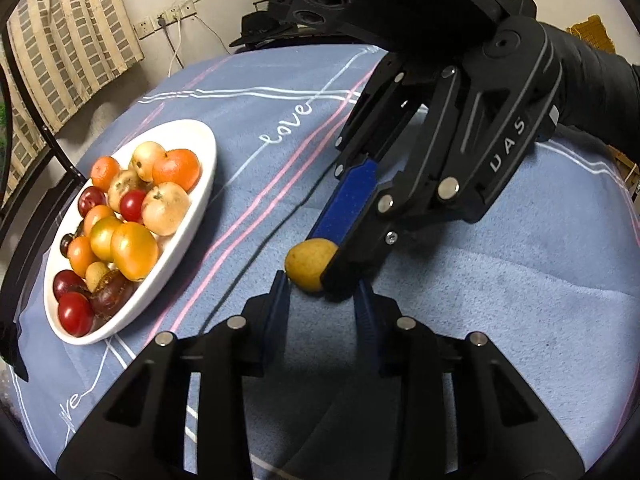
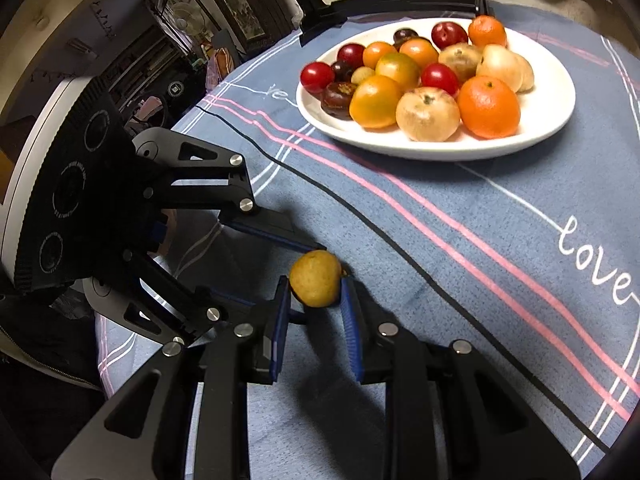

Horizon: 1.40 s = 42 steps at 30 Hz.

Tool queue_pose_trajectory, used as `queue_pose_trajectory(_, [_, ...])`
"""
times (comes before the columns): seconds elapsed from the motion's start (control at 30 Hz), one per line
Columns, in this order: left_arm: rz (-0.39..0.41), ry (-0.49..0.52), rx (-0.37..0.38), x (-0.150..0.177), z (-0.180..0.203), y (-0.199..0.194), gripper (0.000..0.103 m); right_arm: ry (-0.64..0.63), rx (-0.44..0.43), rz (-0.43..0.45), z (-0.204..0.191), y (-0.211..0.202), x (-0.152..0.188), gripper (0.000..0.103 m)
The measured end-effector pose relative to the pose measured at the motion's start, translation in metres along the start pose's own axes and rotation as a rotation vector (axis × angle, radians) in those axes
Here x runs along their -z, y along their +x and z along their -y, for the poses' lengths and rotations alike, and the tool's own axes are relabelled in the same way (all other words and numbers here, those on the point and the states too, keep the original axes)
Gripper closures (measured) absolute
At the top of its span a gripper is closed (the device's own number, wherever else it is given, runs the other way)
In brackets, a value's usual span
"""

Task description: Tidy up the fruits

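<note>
A small yellow fruit lies on the blue cloth; it also shows in the right wrist view. My right gripper has its blue pads on both sides of the fruit, closed onto it at table level. Seen from the left wrist, the right gripper comes in from the upper right. My left gripper is open just in front of the fruit, its fingers apart and empty. A white oval plate heaped with oranges, red cherry tomatoes, pale apples and dark fruits stands to the side.
The blue tablecloth has pink, white and black stripes and the word "love". Black chair frames stand beyond the plate. A wall with sockets and a curtain lies behind the table.
</note>
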State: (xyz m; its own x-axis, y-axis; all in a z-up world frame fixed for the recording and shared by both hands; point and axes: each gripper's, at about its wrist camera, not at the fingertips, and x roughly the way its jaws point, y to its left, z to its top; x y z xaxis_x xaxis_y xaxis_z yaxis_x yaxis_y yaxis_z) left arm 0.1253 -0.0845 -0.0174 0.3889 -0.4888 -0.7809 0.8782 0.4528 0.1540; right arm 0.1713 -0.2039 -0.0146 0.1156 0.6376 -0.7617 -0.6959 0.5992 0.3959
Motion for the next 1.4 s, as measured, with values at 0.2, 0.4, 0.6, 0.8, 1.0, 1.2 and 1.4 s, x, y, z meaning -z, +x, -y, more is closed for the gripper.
queue_pose_trajectory(0.2, [0.031,-0.026,-0.057,-0.013,-0.012,-0.021,0.068,-0.046,0.055,0.051,-0.019,-0.02,-0.019,0.077])
queue_pose_trajectory(0.4, [0.083,-0.123,-0.147,-0.034,-0.059,-0.036,0.069,-0.093,0.153,0.138,-0.028,-0.034,-0.063,0.077])
queue_pose_trajectory(0.6, [0.079,-0.404,-0.312,-0.048,-0.142,-0.018,0.067,-0.017,0.398,0.302,-0.012,-0.021,-0.122,0.069])
queue_pose_trajectory(0.8, [0.098,-0.587,-0.423,-0.04,-0.161,-0.018,0.043,0.074,0.464,0.394,0.007,-0.027,-0.125,0.048])
queue_pose_trajectory(1.0, [0.123,-0.706,-0.434,-0.03,-0.134,-0.041,0.014,0.178,0.486,0.447,0.004,-0.052,-0.089,0.042])
queue_pose_trajectory(1.2, [0.097,-0.738,-0.448,-0.014,-0.078,-0.051,0.006,0.251,0.6,0.403,-0.022,-0.055,-0.043,0.04])
queue_pose_trajectory(1.4, [0.08,-0.81,-0.484,0.013,-0.042,-0.059,0.004,0.309,0.769,0.431,-0.048,-0.054,-0.002,0.039])
